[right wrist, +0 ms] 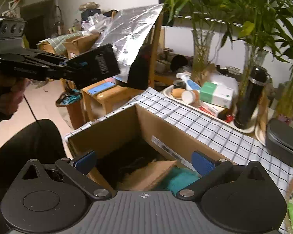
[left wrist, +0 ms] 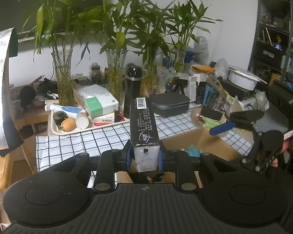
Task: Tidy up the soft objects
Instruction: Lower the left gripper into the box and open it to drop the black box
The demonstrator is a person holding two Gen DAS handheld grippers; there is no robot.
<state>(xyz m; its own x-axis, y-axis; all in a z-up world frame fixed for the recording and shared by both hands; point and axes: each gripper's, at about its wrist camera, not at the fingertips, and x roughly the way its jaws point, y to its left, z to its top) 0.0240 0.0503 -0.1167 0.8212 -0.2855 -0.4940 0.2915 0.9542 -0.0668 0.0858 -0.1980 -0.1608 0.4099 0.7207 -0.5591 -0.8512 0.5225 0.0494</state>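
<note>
Two wrist cameras look over a crowded table with a checked cloth (right wrist: 195, 120), where a person is gathering soft things into a cardboard box (right wrist: 127, 128). Farthest left, the left gripper (left wrist: 144, 156) is closed on a soft black packet (left wrist: 143, 122) with a barcode and a white end; its blue pads (left wrist: 128, 157) press both sides of that end, and the packet juts out forward above the cloth, not yet in the box. In the right camera's view the same packet is held up in the air, to the left of the box and above it. Further right, the open box stands on the near edge of the table. Inside lie something teal (right wrist: 182, 178), a tan piece and something dark, so some items appear to be packed already. The right gripper (right wrist: 144, 161) hovers over the box opening with its jaws spread wide and nothing between them. Judging by this, the black packet is the next item to go in; what else remains I cannot tell among the clutter of vases (left wrist: 63, 78), a black flask (left wrist: 132, 91) and a tray (left wrist: 54, 128) beyond.
</note>
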